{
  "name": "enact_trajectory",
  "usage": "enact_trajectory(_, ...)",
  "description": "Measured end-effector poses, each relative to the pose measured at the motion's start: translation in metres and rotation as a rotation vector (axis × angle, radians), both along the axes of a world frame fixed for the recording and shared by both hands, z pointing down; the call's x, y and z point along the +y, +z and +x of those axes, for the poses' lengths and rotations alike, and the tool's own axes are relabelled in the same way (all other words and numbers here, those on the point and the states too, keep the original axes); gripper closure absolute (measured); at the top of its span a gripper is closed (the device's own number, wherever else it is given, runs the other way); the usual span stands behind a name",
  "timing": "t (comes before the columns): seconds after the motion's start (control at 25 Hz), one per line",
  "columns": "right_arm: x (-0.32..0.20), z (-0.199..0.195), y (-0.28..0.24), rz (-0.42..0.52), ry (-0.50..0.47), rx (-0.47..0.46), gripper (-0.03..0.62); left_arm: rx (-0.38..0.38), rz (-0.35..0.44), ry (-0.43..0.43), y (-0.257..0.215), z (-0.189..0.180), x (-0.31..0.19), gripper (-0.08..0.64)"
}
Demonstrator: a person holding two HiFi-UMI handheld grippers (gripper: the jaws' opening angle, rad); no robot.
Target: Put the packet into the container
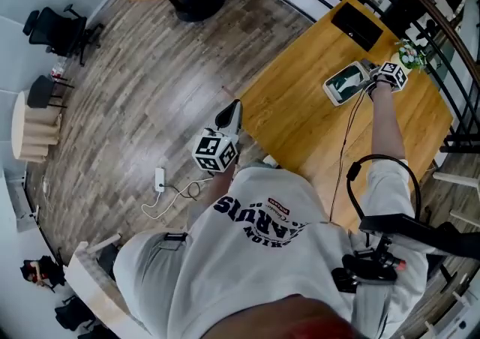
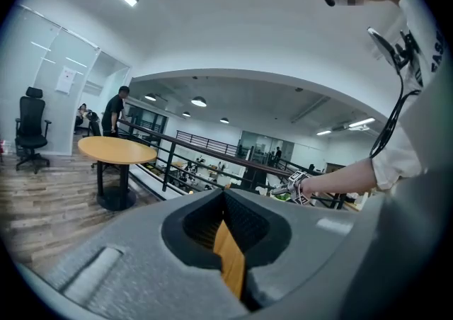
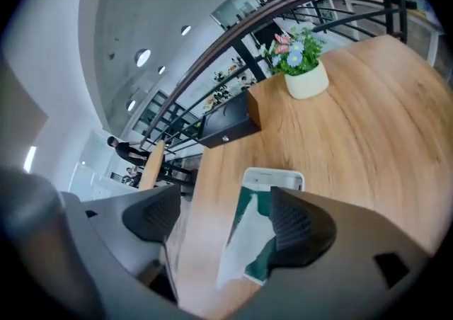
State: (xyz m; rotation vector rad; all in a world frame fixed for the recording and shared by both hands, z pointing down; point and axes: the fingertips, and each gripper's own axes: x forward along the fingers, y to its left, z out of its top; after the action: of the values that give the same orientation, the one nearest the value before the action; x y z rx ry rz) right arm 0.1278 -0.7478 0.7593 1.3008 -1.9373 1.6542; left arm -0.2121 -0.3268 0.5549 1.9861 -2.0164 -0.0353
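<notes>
- Tabletop (image 1: pixel 292 120): smooth wood. If bumped, container (image 3: pixel 283 175) could slide.
- Container: sits on tabletop, right under right gripper (image 3: pixel 225 221). One jaw hangs close over it and could knock rim.
- Packet (image 3: pixel 244 244): lies in container. White end seems to poke over side; may flop out or snag jaw.
- Right gripper: wide open, holds nothing.
- Left gripper (image 2: pixel 225 226): closed, empty, off to side of tabletop. Too far to steady container.

The jaws of the right claw (image 3: pixel 225 223) stand wide apart with free air between them. The container (image 3: pixel 272 178) lies just below on the table (image 3: pixel 368 141). Beyond the claw stands a flower pot (image 3: pixel 306 81), with a black box (image 3: pixel 226 124) beyond to the left and the railing (image 3: pixel 233 35) behind both. To the right is open wood.
</notes>
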Motion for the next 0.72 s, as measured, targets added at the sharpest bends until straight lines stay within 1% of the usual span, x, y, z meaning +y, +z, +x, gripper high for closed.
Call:
enact_trajectory(0.08,0.003,0.007,-0.043,0.074,-0.014,-0.058,0.204,-0.006,0.019,0.050,-0.011,0.009,-0.012,0.555)
enact_trajectory(0.24,0.013,0.017,-0.144,0.268,-0.057,-0.162,0.204,-0.014,0.065,0.169,-0.025,0.031,-0.059,0.555)
enact_trajectory(0.28,0.021,0.018,-0.169,0.323,-0.081,-0.171,0.206,-0.018,0.079,0.197,-0.029,0.037,-0.071,0.555)
enact_trajectory(0.36,0.049,0.025,-0.222,0.450,-0.137,-0.153,0.206,-0.028,0.116,0.270,-0.039,0.056,-0.094,0.555)
enact_trajectory(0.48,0.111,0.048,-0.302,0.682,-0.194,-0.067,0.206,-0.032,0.181,0.405,-0.060,0.094,-0.125,0.555)
enact_trajectory(0.56,0.155,0.063,-0.341,0.863,-0.222,0.040,0.206,-0.026,0.217,0.479,-0.072,0.121,-0.137,0.555)
enact_trajectory(0.64,0.201,0.079,-0.361,1.049,-0.247,0.210,0.206,-0.018,0.247,0.551,-0.082,0.147,-0.144,0.555)
enact_trajectory(0.68,0.225,0.086,-0.366,1.125,-0.250,0.313,0.205,-0.013,0.264,0.590,-0.087,0.160,-0.147,0.555)
enact_trajectory(0.72,0.250,0.092,-0.368,1.178,-0.243,0.414,0.204,-0.008,0.281,0.631,-0.092,0.175,-0.150,0.555)
